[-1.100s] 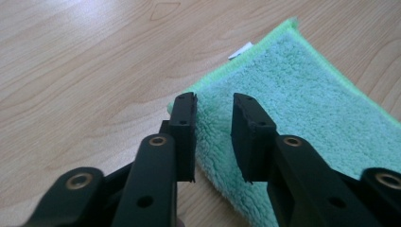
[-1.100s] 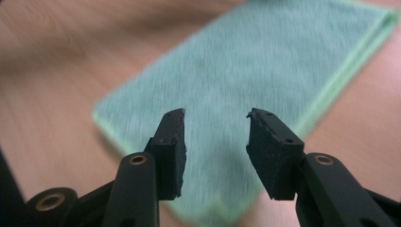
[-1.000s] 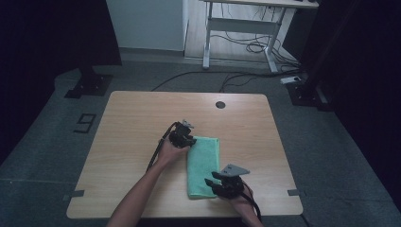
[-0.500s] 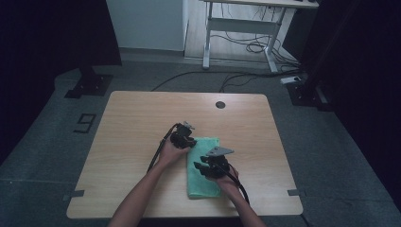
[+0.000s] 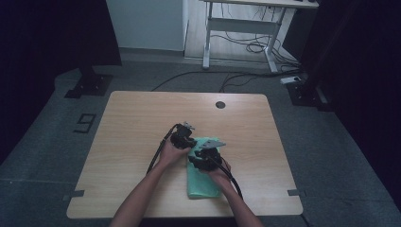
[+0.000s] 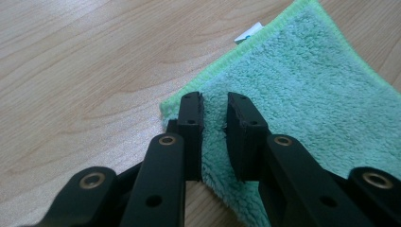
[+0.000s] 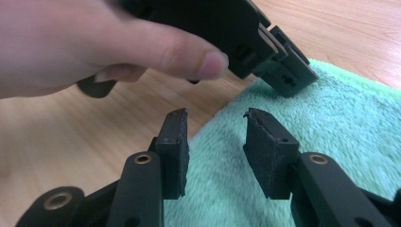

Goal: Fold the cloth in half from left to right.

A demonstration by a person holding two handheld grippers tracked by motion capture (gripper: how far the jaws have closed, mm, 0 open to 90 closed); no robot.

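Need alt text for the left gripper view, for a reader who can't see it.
The left gripper points its two black jaws down at the near corner of a green towel lying flat on a wooden table, jaws a narrow gap apart with pile between them. A small white tag pokes out from the towel's far edge.

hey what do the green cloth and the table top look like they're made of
The green cloth looks like terry or microfibre: a fuzzy looped pile, a lighter stitched hem and a small white tag at one edge. The table top shows pale wood grain with a smooth matt finish; whether it is solid wood or laminate cannot be told.
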